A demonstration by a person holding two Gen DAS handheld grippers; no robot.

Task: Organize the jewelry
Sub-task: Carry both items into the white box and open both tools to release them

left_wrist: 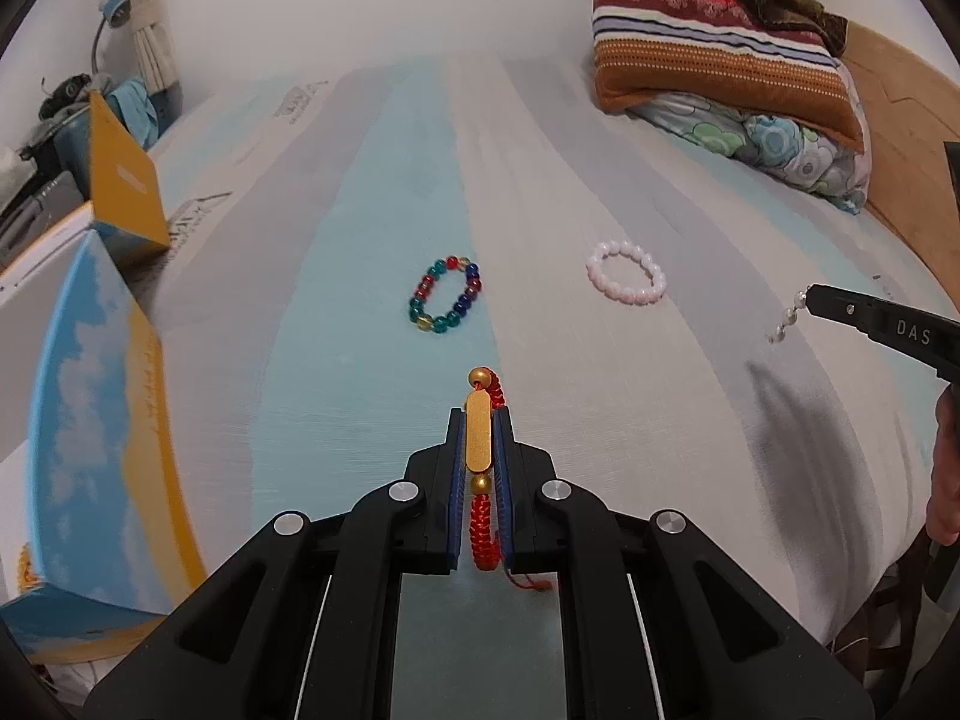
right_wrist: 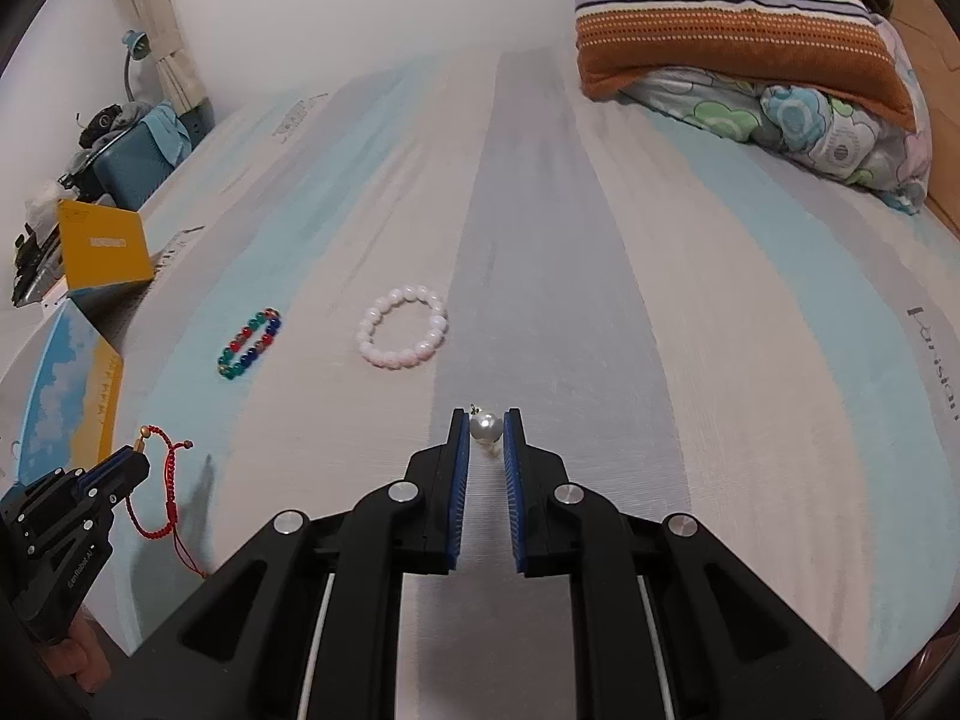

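My left gripper (left_wrist: 479, 414) is shut on a red cord bracelet (left_wrist: 479, 438), pinching its gold bar, and holds it above the striped bed sheet. In the right wrist view the same red cord bracelet (right_wrist: 157, 495) hangs in a loop from the left gripper (right_wrist: 139, 450). My right gripper (right_wrist: 486, 417) is shut on a white pearl strand (right_wrist: 485, 426); from the left wrist view the pearl strand (left_wrist: 786, 318) dangles from the right gripper (left_wrist: 807, 297). A multicoloured bead bracelet (left_wrist: 445, 294) (right_wrist: 250, 343) and a pale pink bead bracelet (left_wrist: 626, 280) (right_wrist: 403, 333) lie flat on the sheet beyond both grippers.
A blue and yellow box (left_wrist: 90, 420) (right_wrist: 69, 384) stands at the bed's left edge, with a yellow lid (left_wrist: 123, 180) (right_wrist: 105, 246) upright behind it. Striped pillows and a floral quilt (left_wrist: 720, 60) (right_wrist: 750, 48) are piled at the far right. A desk with clutter (right_wrist: 120, 144) lies far left.
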